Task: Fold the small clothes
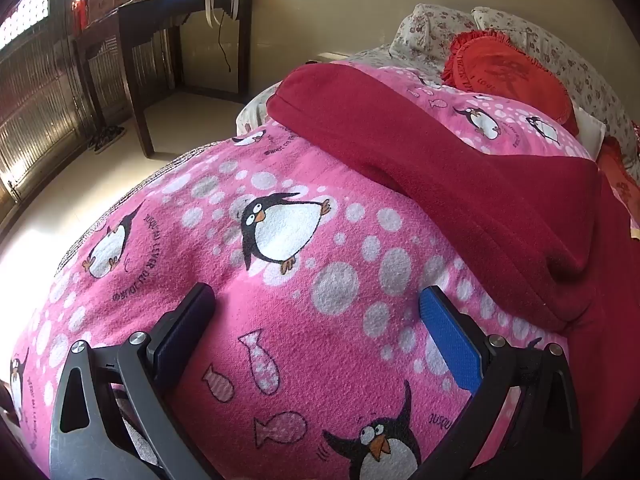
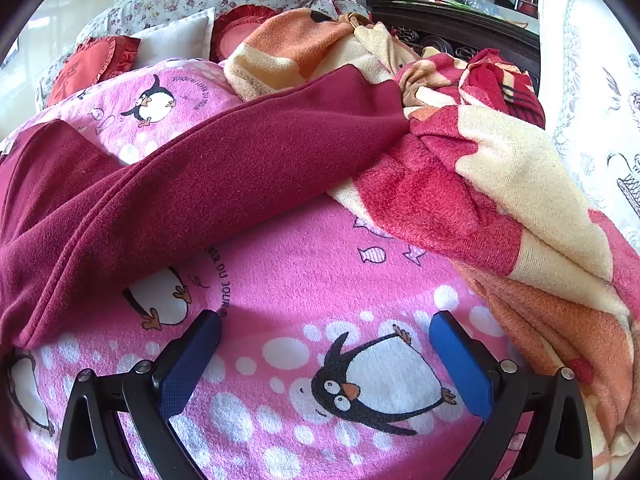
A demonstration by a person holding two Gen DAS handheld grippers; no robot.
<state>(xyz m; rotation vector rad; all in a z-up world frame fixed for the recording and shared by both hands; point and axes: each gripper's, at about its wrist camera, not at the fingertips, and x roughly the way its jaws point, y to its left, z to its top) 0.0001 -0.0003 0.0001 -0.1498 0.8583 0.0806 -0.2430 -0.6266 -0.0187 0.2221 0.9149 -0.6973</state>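
Pink penguin blanket point(image 1: 304, 360) covers our bed, maroon garment point(image 2: 224, 168) lying across it. Our left gripper point(image 1: 316, 300) and right gripper point(image 2: 325, 326) hover wide open, holding nothing.

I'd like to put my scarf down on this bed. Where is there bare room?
Bare pink penguin blanket lies just ahead of both open grippers, bordered behind by the dark red garment stretched across. In the right view, the rumpled orange and red blanket crowds the right side; cushions fill the bed's head.
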